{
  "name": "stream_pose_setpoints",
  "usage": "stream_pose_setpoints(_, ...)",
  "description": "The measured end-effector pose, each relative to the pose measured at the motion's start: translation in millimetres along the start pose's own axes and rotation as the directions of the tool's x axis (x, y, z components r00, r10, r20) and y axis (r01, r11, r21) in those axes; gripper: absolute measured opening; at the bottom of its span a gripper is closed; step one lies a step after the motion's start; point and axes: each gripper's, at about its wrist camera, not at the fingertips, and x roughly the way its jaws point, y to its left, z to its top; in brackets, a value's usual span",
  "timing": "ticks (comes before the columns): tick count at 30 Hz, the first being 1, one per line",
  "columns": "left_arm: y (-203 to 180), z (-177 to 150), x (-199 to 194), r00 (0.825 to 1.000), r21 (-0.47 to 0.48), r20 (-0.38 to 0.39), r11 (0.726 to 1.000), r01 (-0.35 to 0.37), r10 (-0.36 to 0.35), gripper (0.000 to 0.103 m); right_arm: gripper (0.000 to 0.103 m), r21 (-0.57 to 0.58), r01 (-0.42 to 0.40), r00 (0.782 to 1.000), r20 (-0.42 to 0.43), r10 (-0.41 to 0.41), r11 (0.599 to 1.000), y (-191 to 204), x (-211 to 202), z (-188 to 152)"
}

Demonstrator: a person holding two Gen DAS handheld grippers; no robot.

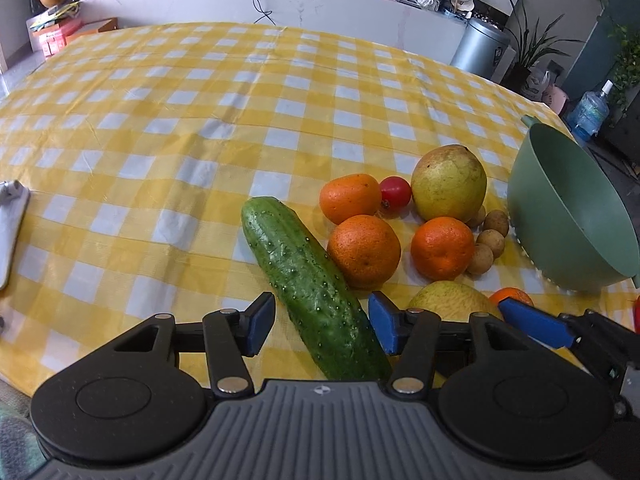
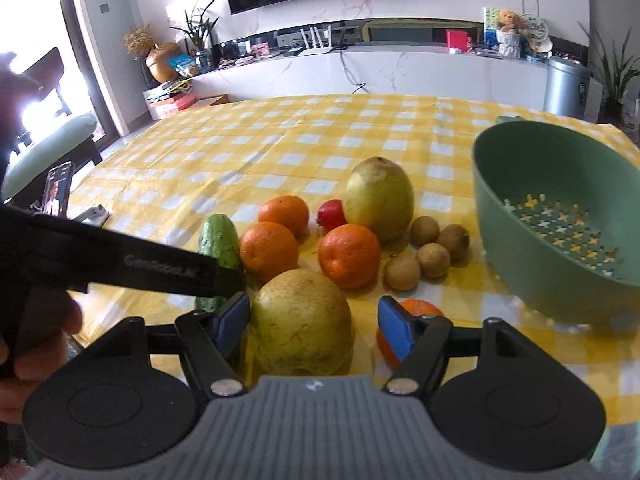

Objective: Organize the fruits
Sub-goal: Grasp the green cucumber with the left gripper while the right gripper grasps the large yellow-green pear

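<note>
Checked tablecloth (image 1: 160, 120): left jaws straddle cucumber (image 1: 312, 288), right straddle pear (image 2: 302, 322).

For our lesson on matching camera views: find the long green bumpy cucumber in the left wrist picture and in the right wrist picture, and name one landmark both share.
Left wrist view: the long green bumpy cucumber lies lower centre, running diagonally down between the fingers of the left gripper.
Right wrist view: it sits left of centre, partly hidden behind the other gripper's black arm.
Shared landmark: the green plastic colander bowl at the right edge of both.
</note>
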Motion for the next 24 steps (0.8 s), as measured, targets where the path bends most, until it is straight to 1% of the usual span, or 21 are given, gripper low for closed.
stream_pose_setpoints(7, 2, -1, 9, 1.000, 0.007, 0.006, 1.000, 0.013, -0.013, 0.065, 0.067, -0.014, -0.048, 0.998, -0.036, 0.048, 0.999, 6, 11, -2)
stream_pose_setpoints(12, 4, -2, 11, 1.000, 0.016, 0.012, 1.000, 0.021, -0.021, 0.064, 0.066, -0.007, -0.056, 0.996, -0.070, 0.055, 0.998, 5, 16, -3)
stream_pose_setpoints(17, 5, -3, 13, 0.999, 0.012, 0.017, 0.999, 0.039, -0.040, 0.061, 0.062, 0.032, -0.062, 0.994, -0.086, 0.064, 0.998, -1, 19, -3)
stream_pose_setpoints(21, 10, -3, 11, 0.998, -0.020, 0.016, 0.998, 0.059, -0.059, 0.058, 0.062, 0.001, -0.050, 0.996, -0.078, 0.050, 0.999, 3, 17, -5)
stream_pose_setpoints(24, 9, -4, 9, 0.999, -0.019, 0.021, 0.999, 0.048, -0.048, 0.054, 0.062, -0.022, -0.045, 0.996, -0.072, 0.044, 0.999, 6, 16, -6)
